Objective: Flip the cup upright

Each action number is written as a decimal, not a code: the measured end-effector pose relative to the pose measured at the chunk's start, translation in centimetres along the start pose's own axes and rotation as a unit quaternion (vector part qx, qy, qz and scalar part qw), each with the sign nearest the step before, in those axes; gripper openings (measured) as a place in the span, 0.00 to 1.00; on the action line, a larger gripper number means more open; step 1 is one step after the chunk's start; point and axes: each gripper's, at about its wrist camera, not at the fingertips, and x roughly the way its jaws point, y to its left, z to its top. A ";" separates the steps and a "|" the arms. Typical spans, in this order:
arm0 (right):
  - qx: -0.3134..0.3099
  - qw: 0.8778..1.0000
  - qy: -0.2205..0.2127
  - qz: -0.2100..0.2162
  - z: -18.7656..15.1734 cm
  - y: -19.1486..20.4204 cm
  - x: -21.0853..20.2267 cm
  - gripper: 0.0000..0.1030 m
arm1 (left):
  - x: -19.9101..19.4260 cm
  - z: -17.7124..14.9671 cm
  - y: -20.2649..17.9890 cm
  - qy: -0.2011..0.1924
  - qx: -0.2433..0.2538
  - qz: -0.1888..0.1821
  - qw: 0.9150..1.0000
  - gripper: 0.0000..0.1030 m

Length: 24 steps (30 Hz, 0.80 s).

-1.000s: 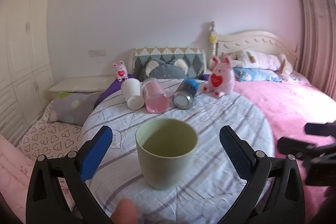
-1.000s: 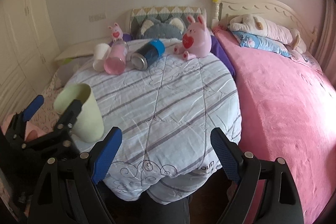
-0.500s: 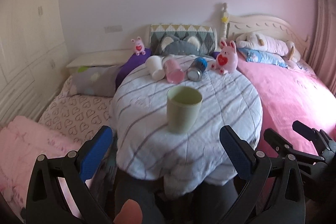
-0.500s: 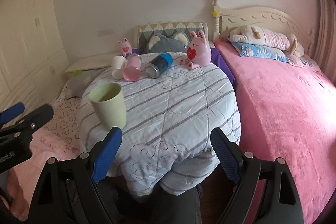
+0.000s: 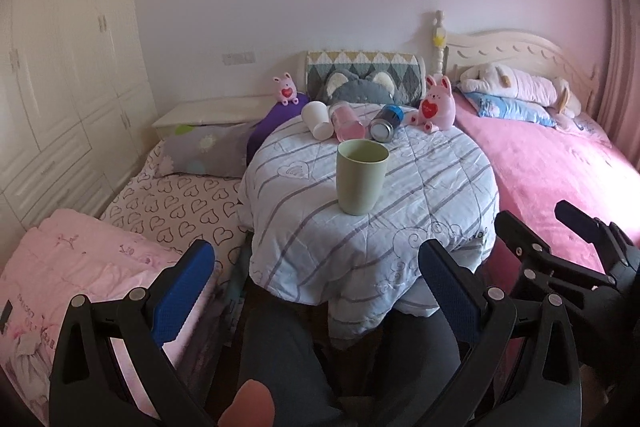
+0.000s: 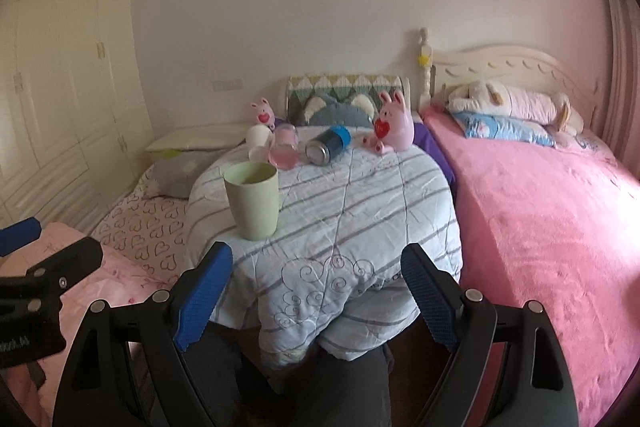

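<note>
The green cup [image 5: 362, 178] stands up straight on the round counter [image 5: 440, 187], with its open mouth on top. It sits near the front edge, a bit to the left side of the counter in the right wrist view. Its long line runs up and down, so the flip looks done for this cup.

The cup is ahead of both grippers and well apart from them. The left gripper [image 5: 316, 287] is spread wide and holds nothing; the cup is straight in front of it. The right gripper [image 6: 316, 291] is also spread wide and holds nothing; the cup [image 6: 252, 201] is ahead and off to its left. So the left gripper looks better lined up with it.

At the back of the counter three more cups lie on their sides: a white cup [image 5: 317, 119], a pink cup [image 5: 347, 123] and a blue cup [image 5: 385, 123]. Their long lines run flat, with the ends turned toward the grippers. One of them may be next.

A pink bunny toy [image 5: 435, 105] sits beside the blue cup. I cannot read any writing on the cups.
</note>
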 end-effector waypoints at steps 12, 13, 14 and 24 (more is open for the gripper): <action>0.003 1.000 0.000 0.002 -0.5 -0.5 -0.4 0.85 | -0.9 -0.6 -0.4 0.003 0.003 0.005 1.000 1.00; 0.004 1.000 0.000 0.002 -0.5 -0.5 -0.4 0.85 | -0.8 -0.6 -0.4 0.004 0.004 0.005 1.000 1.00; 0.004 1.000 0.001 0.002 -0.5 -0.6 -0.4 0.85 | -0.8 -0.6 -0.5 0.005 0.005 0.005 1.000 1.00; 0.005 1.000 -0.001 0.003 -0.4 -0.8 -0.6 0.85 | -0.8 -0.5 -0.7 0.009 0.007 0.007 1.000 1.00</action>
